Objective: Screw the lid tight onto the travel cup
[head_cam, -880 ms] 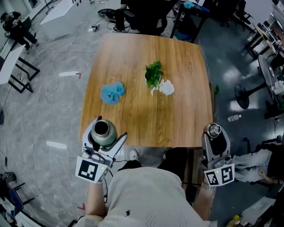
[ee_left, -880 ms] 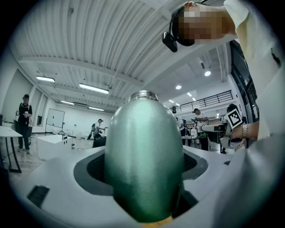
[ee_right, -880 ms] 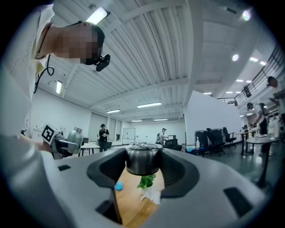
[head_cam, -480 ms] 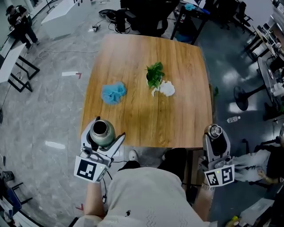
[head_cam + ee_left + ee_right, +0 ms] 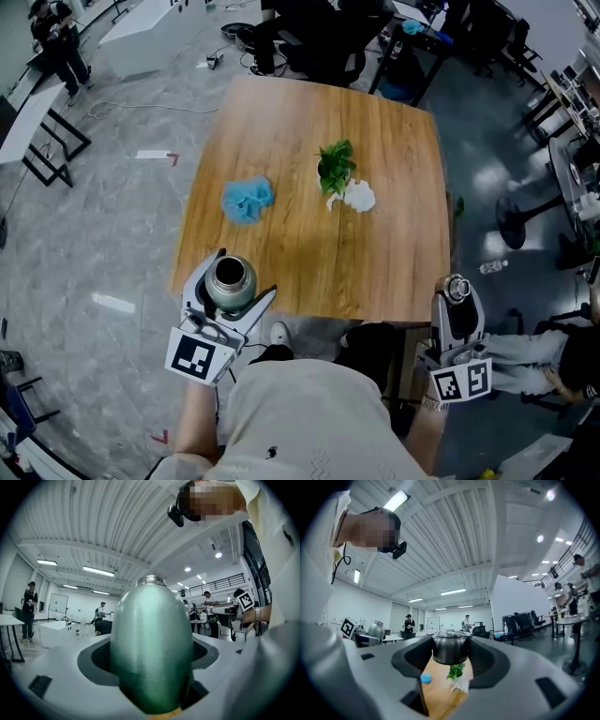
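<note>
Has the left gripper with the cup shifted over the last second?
No. The left gripper, shut on the travel cup, sits as before at the near-left corner of the table, same gap to the blue cloth.

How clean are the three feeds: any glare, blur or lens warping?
Head view: sharp, evenly lit, edges bowed; the table dims toward its near edge. Left gripper view: strong fisheye with a dark border; the travel cup looms close, softly glossy, no harsh glare. Right gripper view: same fisheye; the lid is sharp, ceiling lights bright.
</note>
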`<state>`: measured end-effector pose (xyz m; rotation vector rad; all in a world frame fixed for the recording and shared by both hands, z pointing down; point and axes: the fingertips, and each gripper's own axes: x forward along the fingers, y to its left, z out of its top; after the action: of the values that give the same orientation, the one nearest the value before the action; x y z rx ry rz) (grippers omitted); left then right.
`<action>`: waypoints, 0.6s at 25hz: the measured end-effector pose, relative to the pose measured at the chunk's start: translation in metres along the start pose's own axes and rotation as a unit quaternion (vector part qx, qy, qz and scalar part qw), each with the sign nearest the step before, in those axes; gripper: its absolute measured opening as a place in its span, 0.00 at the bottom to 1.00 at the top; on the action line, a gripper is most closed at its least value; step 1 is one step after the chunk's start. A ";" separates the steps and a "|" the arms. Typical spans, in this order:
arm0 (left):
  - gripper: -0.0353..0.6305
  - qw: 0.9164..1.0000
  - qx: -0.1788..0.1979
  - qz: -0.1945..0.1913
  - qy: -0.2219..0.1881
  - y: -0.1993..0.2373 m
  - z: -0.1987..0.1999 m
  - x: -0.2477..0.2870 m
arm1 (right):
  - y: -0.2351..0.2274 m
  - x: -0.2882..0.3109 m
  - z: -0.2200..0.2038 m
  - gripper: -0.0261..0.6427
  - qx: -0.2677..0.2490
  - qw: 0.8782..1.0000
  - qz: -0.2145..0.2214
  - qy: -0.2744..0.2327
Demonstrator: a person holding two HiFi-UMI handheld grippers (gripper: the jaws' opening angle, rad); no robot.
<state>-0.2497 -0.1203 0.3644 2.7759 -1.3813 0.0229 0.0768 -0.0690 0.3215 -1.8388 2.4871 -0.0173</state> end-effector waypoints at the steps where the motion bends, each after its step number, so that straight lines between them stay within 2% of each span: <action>1: 0.67 1.000 0.004 0.003 0.006 0.000 -0.001 -0.001 | 0.000 0.000 -0.001 0.41 -0.004 1.000 0.000 0.003; 7: 0.67 1.000 0.010 -0.010 0.018 -0.012 -0.006 -0.004 | 0.002 0.001 -0.007 0.41 0.001 1.000 0.009 0.007; 15: 0.67 0.999 0.025 -0.032 0.029 -0.034 -0.012 0.001 | 0.038 0.018 -0.006 0.41 0.003 0.998 0.059 0.004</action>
<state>-0.2216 -0.1003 0.3759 2.8351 -1.2958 0.1359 0.0352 -0.0751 0.3252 -1.6895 2.5938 -0.0276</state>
